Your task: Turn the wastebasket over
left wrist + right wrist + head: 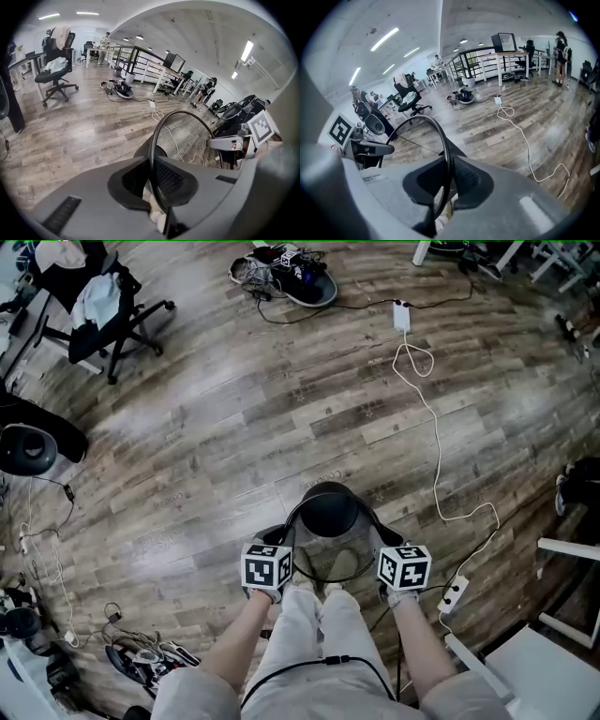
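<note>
A black mesh wastebasket (328, 512) hangs above the wooden floor in front of the person's legs. It is tilted, its dark solid base away from the person and its open rim toward them. My left gripper (279, 542) is shut on the rim's left side and my right gripper (382, 542) on its right side. In the left gripper view the rim runs between the jaws of the left gripper (152, 180), with the wastebasket's mesh wall (187, 136) beyond. The right gripper (447, 180) pinches the rim the same way, the wastebasket's mesh (412, 140) showing to its left.
A white cable (436, 437) snakes across the floor to a power strip (453, 593) at the right. An office chair (103, 306) stands far left, a heap of shoes and cords (291, 277) at the back. White furniture (562, 615) is at the lower right, tangled cables (141, 657) at the lower left.
</note>
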The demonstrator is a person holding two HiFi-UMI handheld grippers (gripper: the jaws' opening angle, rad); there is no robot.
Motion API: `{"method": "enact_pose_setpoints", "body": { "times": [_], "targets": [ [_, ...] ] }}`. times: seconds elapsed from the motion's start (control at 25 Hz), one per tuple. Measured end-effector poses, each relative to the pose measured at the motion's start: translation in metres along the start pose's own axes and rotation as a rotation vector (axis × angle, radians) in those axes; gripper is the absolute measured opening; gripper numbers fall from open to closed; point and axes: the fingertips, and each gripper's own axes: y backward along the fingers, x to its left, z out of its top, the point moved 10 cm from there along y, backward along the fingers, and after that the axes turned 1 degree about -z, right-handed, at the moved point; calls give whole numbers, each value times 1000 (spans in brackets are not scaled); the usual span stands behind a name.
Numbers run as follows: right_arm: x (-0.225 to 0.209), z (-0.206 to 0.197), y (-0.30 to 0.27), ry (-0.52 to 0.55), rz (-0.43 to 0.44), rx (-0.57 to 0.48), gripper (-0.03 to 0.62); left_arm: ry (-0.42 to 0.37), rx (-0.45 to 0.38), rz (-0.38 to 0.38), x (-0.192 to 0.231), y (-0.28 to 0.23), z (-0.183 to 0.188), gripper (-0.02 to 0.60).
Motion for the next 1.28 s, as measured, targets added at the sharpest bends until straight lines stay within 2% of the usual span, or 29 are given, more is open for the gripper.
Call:
{"method": "enact_pose_setpoints", "body": {
  "times": [0.56,1.28],
  "targets": [
    [38,41,86,-7,15,-62,34,-64,-32,0,-39,91,46,25],
    [53,70,149,9,18,-124,32,-113,-55,2,-77,146,84,25]
  ]
}}
